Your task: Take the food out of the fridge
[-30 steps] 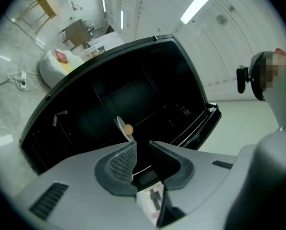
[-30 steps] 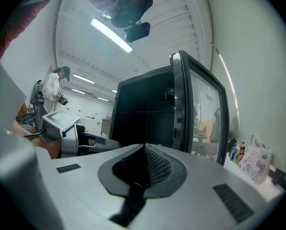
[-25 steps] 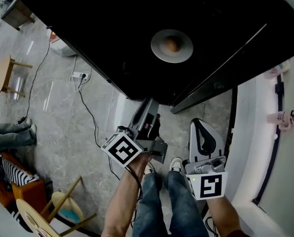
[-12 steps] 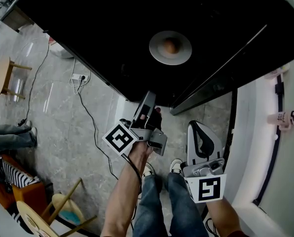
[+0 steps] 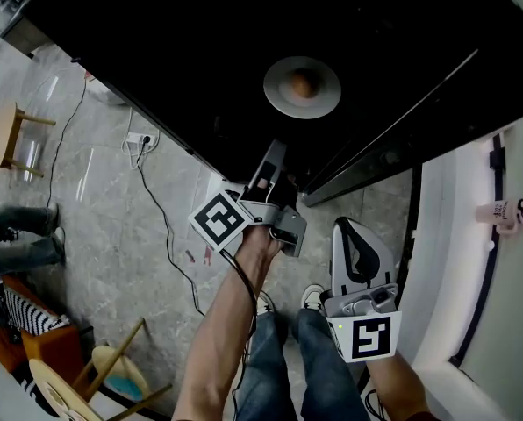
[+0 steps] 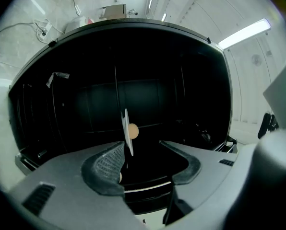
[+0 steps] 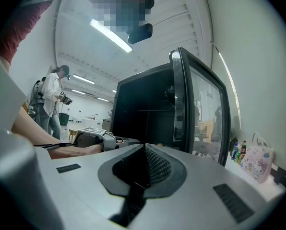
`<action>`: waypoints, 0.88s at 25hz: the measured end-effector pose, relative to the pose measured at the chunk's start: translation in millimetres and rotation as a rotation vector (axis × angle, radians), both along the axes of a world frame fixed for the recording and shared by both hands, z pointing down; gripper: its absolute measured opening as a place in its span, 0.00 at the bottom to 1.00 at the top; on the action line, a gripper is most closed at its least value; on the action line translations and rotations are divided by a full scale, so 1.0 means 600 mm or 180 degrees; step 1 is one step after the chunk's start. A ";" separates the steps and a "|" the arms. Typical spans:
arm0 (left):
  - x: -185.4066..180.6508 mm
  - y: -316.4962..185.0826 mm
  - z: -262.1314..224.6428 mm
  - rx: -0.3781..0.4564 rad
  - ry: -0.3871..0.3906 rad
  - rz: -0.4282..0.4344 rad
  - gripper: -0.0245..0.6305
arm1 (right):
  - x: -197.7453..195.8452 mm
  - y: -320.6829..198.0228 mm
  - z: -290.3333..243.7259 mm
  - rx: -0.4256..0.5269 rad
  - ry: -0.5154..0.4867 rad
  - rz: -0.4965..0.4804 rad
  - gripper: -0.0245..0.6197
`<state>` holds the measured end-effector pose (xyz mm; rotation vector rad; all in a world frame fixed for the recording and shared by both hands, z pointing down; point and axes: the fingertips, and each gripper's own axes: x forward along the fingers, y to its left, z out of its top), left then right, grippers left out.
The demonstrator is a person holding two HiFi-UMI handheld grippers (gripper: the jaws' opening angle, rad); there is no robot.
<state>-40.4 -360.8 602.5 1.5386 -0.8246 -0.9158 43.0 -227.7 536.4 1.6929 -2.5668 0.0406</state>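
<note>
The task is barely begun: the way in is clear, but the food has not been touched. The fridge [image 5: 200,51] stands open, its glass door [image 5: 393,134] swung out to the fridge's right. Inside it, on a dark shelf, sits a small pale plate [image 5: 282,67] carrying one round tan piece of food [image 5: 303,83]. It may be an egg or a small bun; the dim interior does not let me say which.

The left gripper [image 5: 274,154] is at the fridge's open front, aimed into it. Its jaws have just been opening and now stand wide apart with nothing gripped. In the left gripper view the plate [image 6: 125,128] shows edge-on, deeper in the fridge and beyond the fingertips, not yet between the pads.

The right gripper [image 5: 353,231] hangs outside the fridge, beside the door, jaws pressed together on nothing.

Still to do: reach further in, close on the plate's rim, and carry plate and food out of the fridge.
</note>
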 end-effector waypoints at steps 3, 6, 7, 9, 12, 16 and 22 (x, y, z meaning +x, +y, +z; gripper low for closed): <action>0.006 -0.022 0.007 -0.0021 0.0016 -0.0012 0.36 | 0.006 -0.013 0.001 -0.0001 -0.0014 0.0008 0.08; 0.007 -0.031 0.018 -0.0040 0.0027 -0.0013 0.36 | 0.007 -0.012 0.003 -0.0011 -0.0017 0.0022 0.07; 0.008 -0.032 0.020 -0.0044 0.0032 -0.0010 0.37 | 0.006 -0.008 0.004 -0.0002 0.0004 0.0011 0.08; 0.010 -0.038 0.026 -0.0054 0.0013 -0.0006 0.37 | 0.006 -0.006 0.007 0.0034 0.0093 -0.0046 0.07; 0.012 -0.052 0.038 -0.0110 -0.0074 -0.0023 0.37 | 0.011 -0.016 0.004 -0.0011 0.0009 0.0020 0.08; 0.018 -0.061 0.031 -0.0098 -0.0017 -0.0023 0.37 | 0.010 -0.012 -0.003 0.0029 0.0020 0.0003 0.08; 0.022 -0.084 0.052 -0.0217 -0.0118 -0.0045 0.37 | 0.012 -0.018 0.004 -0.0052 -0.0033 0.0036 0.08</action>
